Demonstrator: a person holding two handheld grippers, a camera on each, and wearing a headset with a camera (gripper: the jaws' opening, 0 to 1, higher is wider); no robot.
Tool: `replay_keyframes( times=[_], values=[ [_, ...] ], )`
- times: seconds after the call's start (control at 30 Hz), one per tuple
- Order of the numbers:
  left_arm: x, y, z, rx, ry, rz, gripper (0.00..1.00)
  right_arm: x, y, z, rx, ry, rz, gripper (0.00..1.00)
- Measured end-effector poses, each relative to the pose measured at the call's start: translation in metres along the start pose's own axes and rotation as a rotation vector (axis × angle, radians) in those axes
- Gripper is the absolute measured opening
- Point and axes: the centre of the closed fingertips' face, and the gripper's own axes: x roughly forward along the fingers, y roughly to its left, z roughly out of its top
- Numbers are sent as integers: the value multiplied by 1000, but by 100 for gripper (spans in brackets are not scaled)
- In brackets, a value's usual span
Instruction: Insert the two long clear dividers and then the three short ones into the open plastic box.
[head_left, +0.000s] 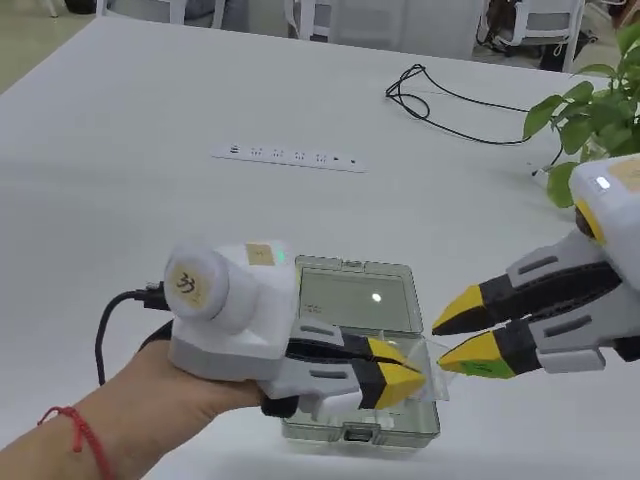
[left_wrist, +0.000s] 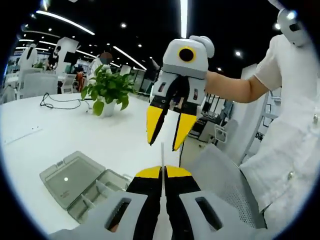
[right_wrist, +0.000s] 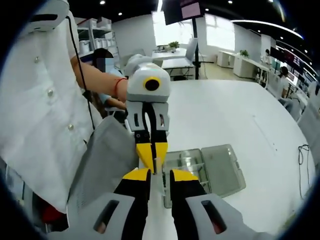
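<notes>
One clear divider (head_left: 430, 360) pinched edge-on in the clamped left gripper (head_left: 412, 368), its free end between the narrowly parted jaws of the right gripper (head_left: 440, 343), open plastic box (head_left: 400, 432) just below both tips; likely light, stiff, slick and brittle, best held flat-faced near an end.

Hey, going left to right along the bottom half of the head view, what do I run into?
Bracelet → cable → left gripper → right gripper.
</notes>
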Motion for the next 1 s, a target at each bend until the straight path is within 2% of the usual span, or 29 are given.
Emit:
replay_keyframes(
  times=[0.03, 0.2, 0.43, 0.6, 0.87, 1.0],
  values=[
    [-1, 0, 0, -3, -1, -2, 0, 1, 2, -2, -7, 8, 19, 15],
    [-3, -5, 3, 19, -23, -31, 0, 5, 6, -2, -21, 18, 48, 11],
    [-4, -6, 3, 22, -26, -44, 0, 6, 10, -1, -25, 14, 83, 4],
    [-4, -8, 2, 28, -24, -51, 0, 7, 12, -2, -27, 16, 106, 3],
    [-4, -7, -1, 36, -17, -39, 0, 9, 12, -3, -35, 22, 112, 3],
    [-5, -4, -2, 31, -19, -18, 0, 10, 10, -4, -38, 29, 102, 3]
  ],
)
